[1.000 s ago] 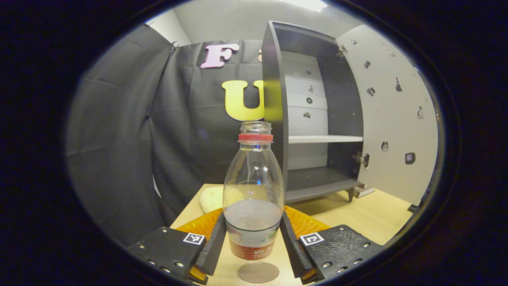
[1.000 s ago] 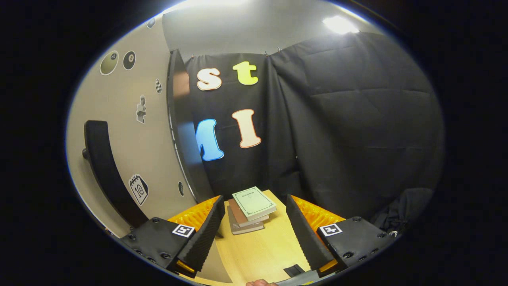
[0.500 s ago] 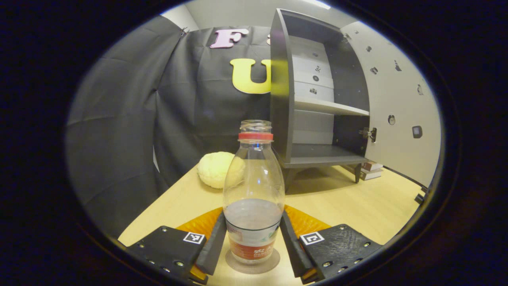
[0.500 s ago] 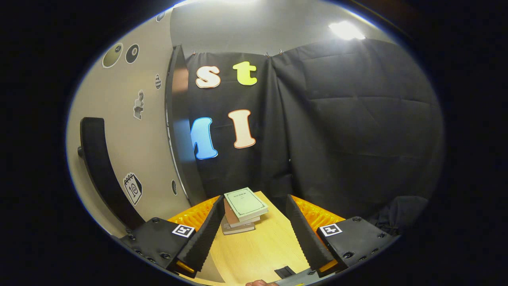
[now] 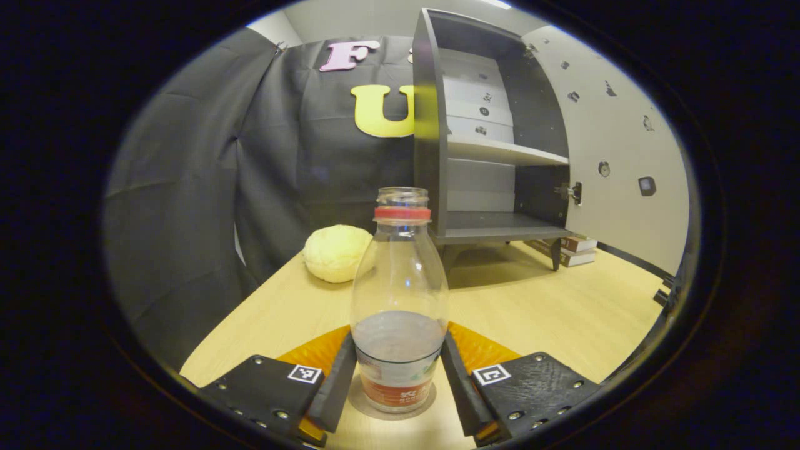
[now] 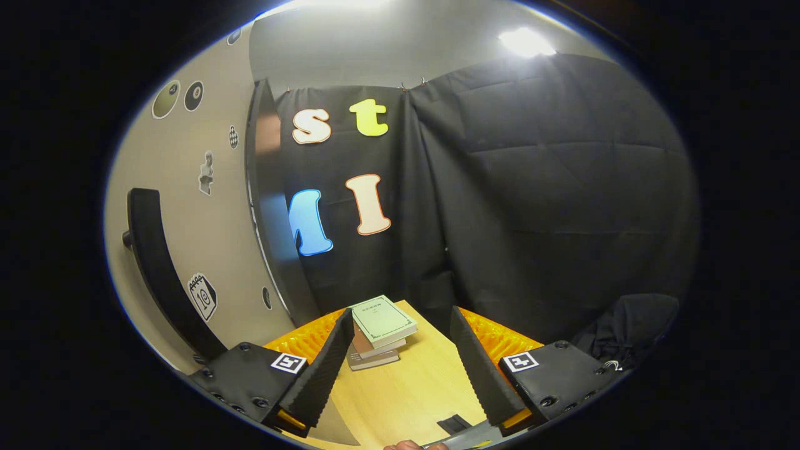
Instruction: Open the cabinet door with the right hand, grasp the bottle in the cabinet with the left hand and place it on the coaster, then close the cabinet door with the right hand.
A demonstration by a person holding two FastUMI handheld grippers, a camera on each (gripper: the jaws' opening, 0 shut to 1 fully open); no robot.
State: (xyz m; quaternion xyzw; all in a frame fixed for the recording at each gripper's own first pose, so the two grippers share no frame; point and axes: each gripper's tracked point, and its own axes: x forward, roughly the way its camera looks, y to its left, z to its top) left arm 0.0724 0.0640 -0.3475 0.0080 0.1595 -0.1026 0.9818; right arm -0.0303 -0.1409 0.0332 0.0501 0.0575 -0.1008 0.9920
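Left gripper (image 5: pixel 399 381) clamped on bottle (image 5: pixel 400 300) — bottle upright on coaster (image 5: pixel 365 406), tabletop's (image 5: pixel 537 312) near edge.
Right gripper (image 6: pixel 400 359) wide open, holding nothing — cabinet door (image 6: pixel 194 237) open beside it; books (image 6: pixel 378 331) ahead.

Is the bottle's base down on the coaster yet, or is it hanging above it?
Touching. In the left gripper view the bottle stands with its base on the coaster, no gap or shadow between them, with the left claw shut on it.

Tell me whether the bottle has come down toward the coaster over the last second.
Yes. The bottle, gripped by the left gripper, has dropped: earlier its base hung above the coaster; now it appears to rest on it.
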